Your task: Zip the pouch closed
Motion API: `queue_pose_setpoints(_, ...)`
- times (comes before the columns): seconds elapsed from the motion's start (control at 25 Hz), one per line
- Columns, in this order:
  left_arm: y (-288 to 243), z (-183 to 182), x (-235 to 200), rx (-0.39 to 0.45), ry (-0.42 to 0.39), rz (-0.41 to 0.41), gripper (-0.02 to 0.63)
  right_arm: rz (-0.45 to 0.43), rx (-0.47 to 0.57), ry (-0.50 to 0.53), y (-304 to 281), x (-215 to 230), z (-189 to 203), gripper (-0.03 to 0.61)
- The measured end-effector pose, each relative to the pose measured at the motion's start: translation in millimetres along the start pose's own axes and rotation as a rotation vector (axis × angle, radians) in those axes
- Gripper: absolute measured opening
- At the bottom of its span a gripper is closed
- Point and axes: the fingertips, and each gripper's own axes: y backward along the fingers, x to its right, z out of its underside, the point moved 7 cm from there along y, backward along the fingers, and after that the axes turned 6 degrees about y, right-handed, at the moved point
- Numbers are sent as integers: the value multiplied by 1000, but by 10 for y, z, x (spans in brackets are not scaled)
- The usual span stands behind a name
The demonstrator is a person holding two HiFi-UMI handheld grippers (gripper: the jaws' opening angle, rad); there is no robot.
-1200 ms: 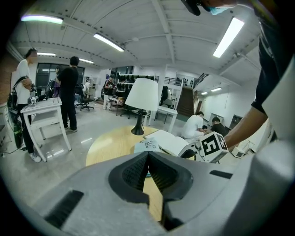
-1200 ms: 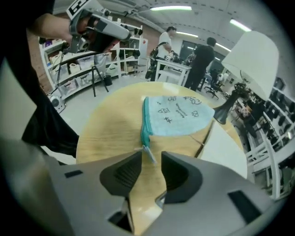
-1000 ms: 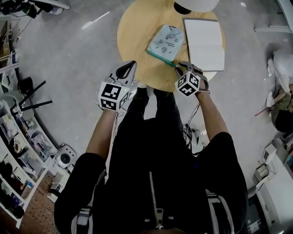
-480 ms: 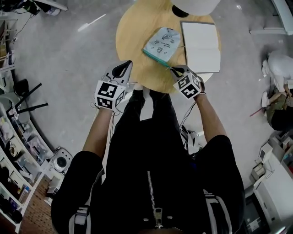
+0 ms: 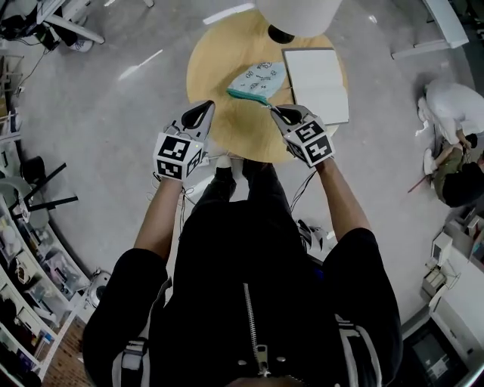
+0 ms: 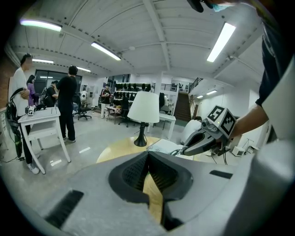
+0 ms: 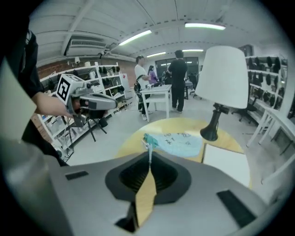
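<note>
Where a pouch [image 5: 259, 79] lies on the round tabletop [image 5: 215, 72], the right hand-held gripper [image 5: 274, 111] pinches its zip pull [image 7: 149, 154]; the left hand-held gripper [image 5: 206, 106] is closed, empty.

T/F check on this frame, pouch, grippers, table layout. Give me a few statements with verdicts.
1. The right gripper is shut on the pouch's zipper pull. True.
2. The left gripper holds the pouch. False: its jaws are shut on nothing, and it hangs near the table's edge, apart from the pouch.
3. The pouch lies on top of the white notebook. False: it lies on the round wooden table, beside the notebook.
4. A lamp with a white shade stands on the table. True.
</note>
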Motion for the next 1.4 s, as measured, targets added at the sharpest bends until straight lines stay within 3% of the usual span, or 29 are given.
queue_pose_setpoints(0.24, 81, -276, 48, 53, -64, 64, 6, 115, 97, -27, 328, -55, -410, 17)
queue_pose_setpoints(0.4, 109, -424, 138, 71, -104, 136, 8, 147, 163, -53, 553, -159, -626, 17)
queue_pose_setpoints(0.8, -87, -728, 770, 132, -212, 405, 12, 205, 220, -60, 1049, -314, -707, 17)
queue_pose_setpoints(0.96, -167, -771, 1029, 121, -238, 502, 107, 212, 223, -42, 1165, -399, -710, 17)
queue_pose_setpoints(1.24, -230, -686, 1273, 98, -215, 594, 97, 202, 207, -42, 1207, -571, -636, 17)
queue_pose_setpoints(1.4, -166, -599, 1324, 106, -210, 614, 17, 196, 190, -56, 1184, -666, -527, 17)
